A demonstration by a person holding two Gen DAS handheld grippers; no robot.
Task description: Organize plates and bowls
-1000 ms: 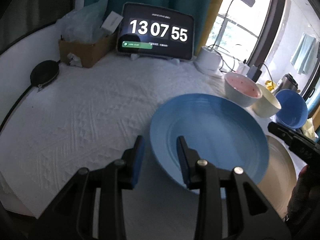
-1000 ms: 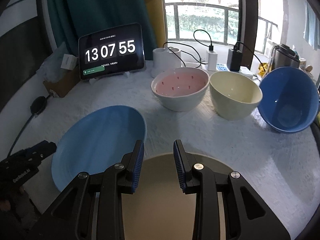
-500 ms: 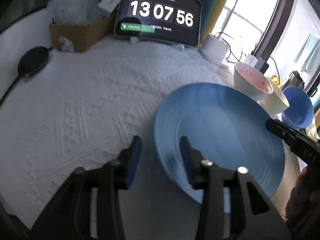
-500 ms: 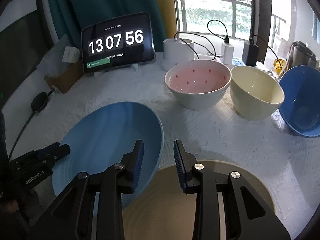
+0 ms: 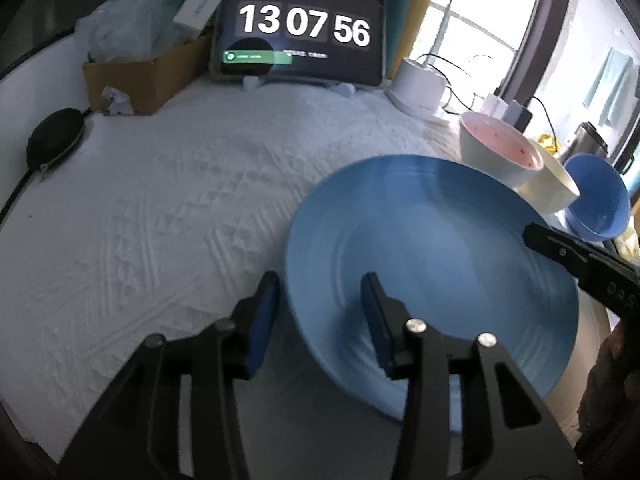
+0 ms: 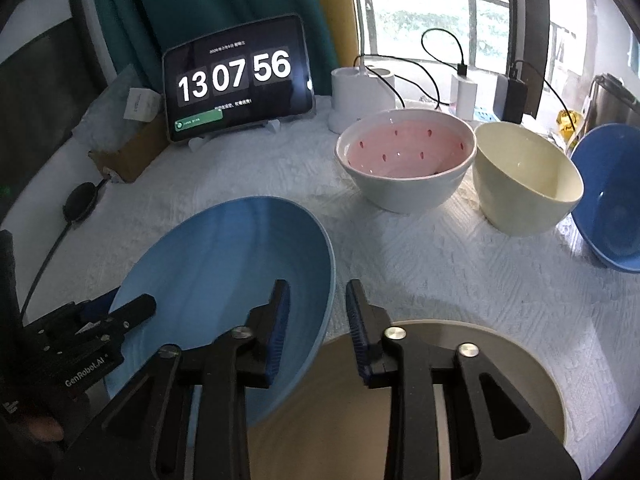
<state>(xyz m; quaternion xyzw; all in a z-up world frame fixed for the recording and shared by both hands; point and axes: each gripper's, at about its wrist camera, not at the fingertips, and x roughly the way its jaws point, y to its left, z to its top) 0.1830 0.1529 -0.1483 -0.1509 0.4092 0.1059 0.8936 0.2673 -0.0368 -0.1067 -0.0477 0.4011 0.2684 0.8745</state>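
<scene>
A blue plate [image 5: 432,248] [image 6: 224,264] sits tilted over the white cloth, its right rim overlapping a beige plate [image 6: 500,368]. My left gripper [image 5: 318,312] [image 6: 116,308] straddles its left rim. One pad is under the rim, the other on the upper face, and the jaws are closing on it. My right gripper [image 6: 318,320] hovers over the blue plate's right rim. Its jaws are closing and touch nothing. Behind stand a pink-lined bowl [image 6: 404,160], a cream bowl [image 6: 524,176] and a blue bowl [image 6: 608,216].
A tablet clock [image 6: 236,80] stands at the back, with a cardboard box [image 5: 136,76] and a black pouch [image 5: 52,140] to its left. A white charger base [image 6: 360,92], plugs and cables line the window side. A hand [image 5: 612,360] shows at the right edge.
Both grippers came lower and closer to the plates. The blue plate now lies further over the beige plate. The right jaws have narrowed.
</scene>
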